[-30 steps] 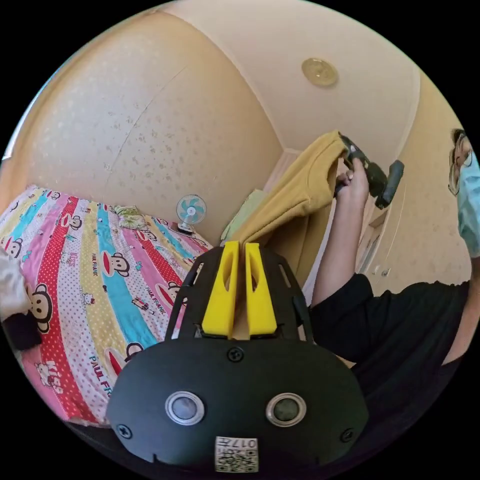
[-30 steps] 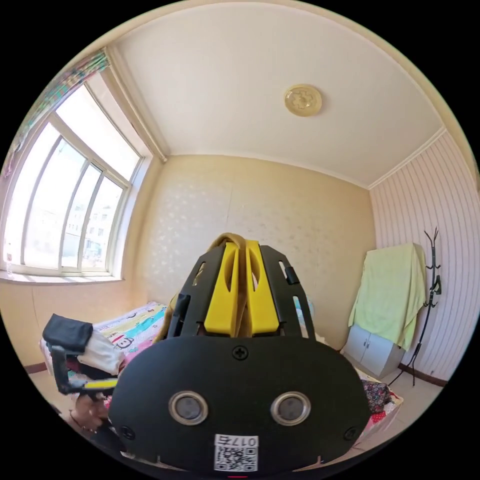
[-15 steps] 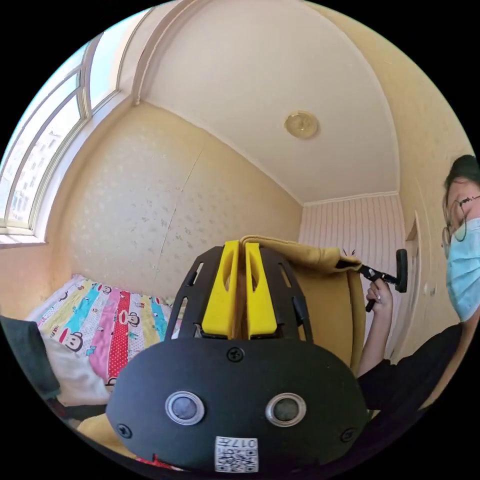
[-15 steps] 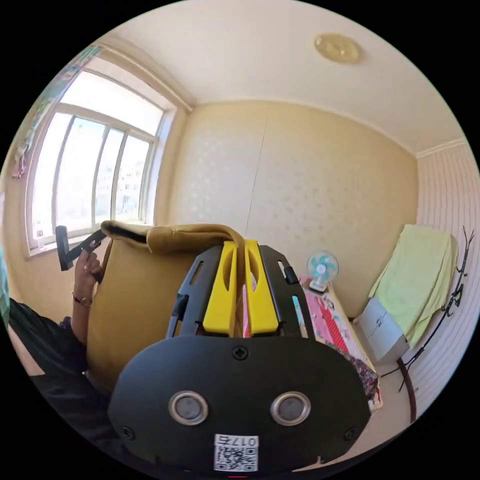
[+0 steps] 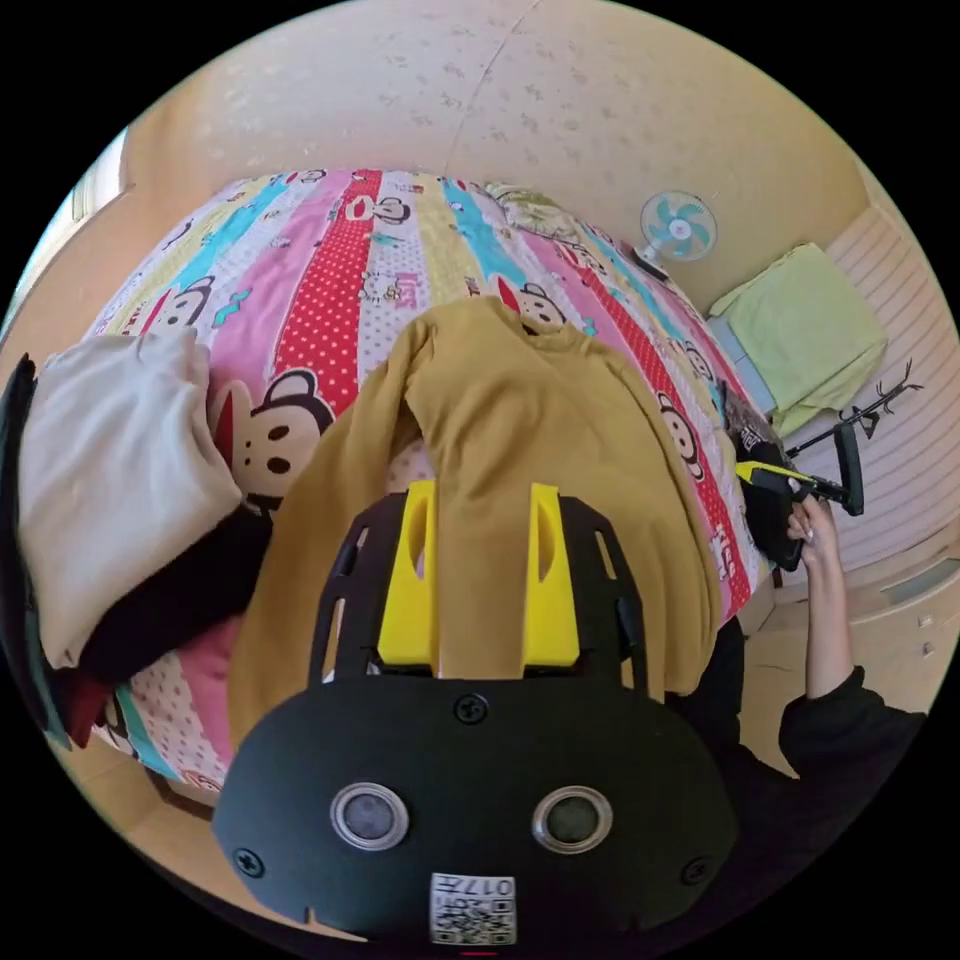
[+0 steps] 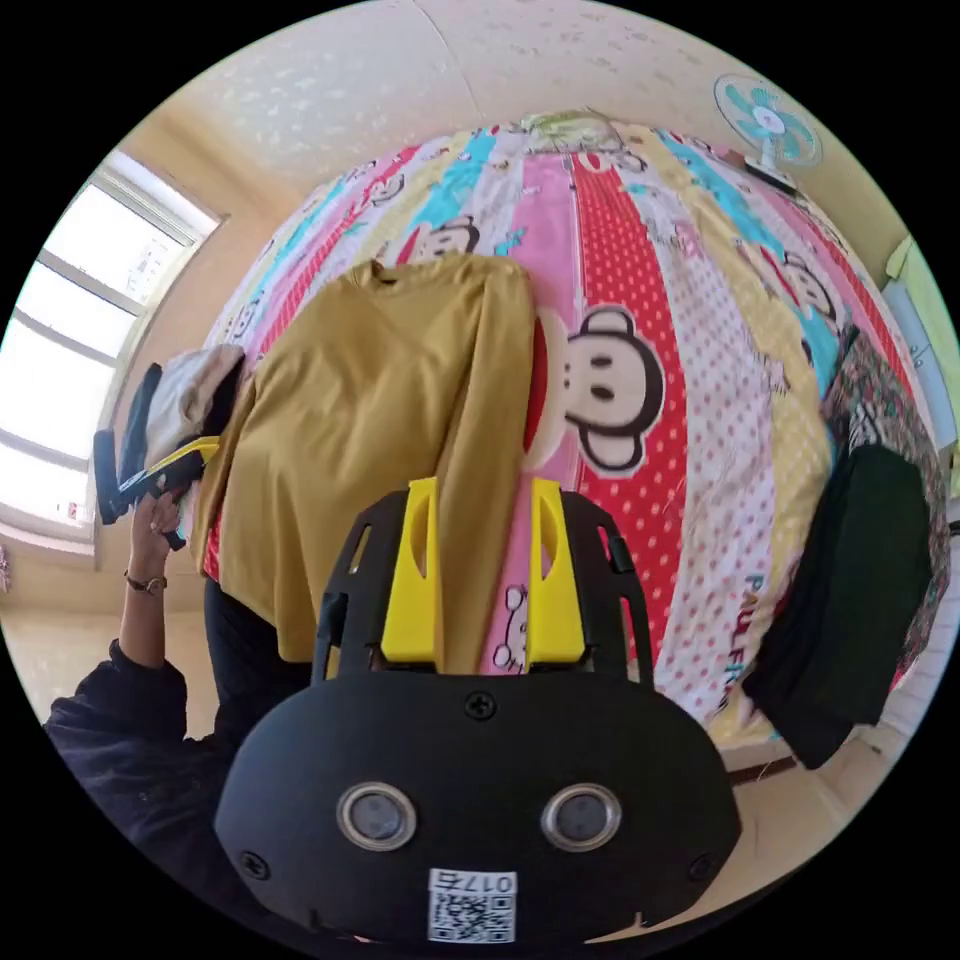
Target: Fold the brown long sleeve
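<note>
The brown long sleeve (image 5: 530,420) lies spread on the striped bed (image 5: 330,250), collar at the far end, its hem hanging over the near edge. My left gripper (image 5: 482,500) hovers just above its near part, jaws apart, the cloth showing between them. In the right gripper view the shirt (image 6: 370,400) lies left of centre, and one sleeve runs down to my right gripper (image 6: 482,500), which is open over the cuff. A hand holds the right gripper (image 5: 790,485) beside the bed edge, and another hand holds the left gripper (image 6: 150,470).
A stack of folded beige and dark clothes (image 5: 110,480) sits left of the shirt. A dark folded garment (image 6: 860,580) lies at the bed's right edge. A small fan (image 5: 678,225), a green-draped cabinet (image 5: 800,330) and a coat stand (image 5: 860,410) stand beyond the bed.
Both grippers came down from holding the shirt up in the air. The shirt now lies flat on the bed, and both pairs of jaws have opened and let it go.
</note>
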The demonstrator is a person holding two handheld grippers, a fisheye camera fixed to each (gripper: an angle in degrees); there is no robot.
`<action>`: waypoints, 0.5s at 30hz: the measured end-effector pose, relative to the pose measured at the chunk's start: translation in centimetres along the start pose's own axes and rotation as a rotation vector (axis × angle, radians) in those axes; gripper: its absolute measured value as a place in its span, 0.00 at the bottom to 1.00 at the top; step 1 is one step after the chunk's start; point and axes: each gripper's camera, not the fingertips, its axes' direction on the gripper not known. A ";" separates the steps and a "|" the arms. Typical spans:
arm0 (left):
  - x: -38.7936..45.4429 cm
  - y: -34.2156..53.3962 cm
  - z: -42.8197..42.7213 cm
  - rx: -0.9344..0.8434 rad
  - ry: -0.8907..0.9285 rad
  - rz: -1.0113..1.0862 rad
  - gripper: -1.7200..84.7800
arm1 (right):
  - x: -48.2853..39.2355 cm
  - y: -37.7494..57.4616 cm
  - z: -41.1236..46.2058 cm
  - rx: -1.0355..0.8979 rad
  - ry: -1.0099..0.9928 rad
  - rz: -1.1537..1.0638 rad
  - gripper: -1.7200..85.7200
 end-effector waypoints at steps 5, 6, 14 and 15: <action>0.0 10.3 0.3 -0.018 0.018 -0.057 0.17 | 1.2 12.5 5.0 -0.022 -0.013 0.000 0.09; -0.4 11.6 -0.3 -0.013 0.033 -0.071 0.17 | 1.2 12.8 5.0 -0.069 -0.008 -0.043 0.08; -3.6 10.4 -6.8 0.053 0.128 -0.105 0.17 | 16.8 11.5 -12.7 0.226 0.441 0.352 0.09; -3.8 9.7 -7.1 0.046 0.126 -0.105 0.18 | 17.4 11.8 -13.5 0.255 0.424 0.378 0.11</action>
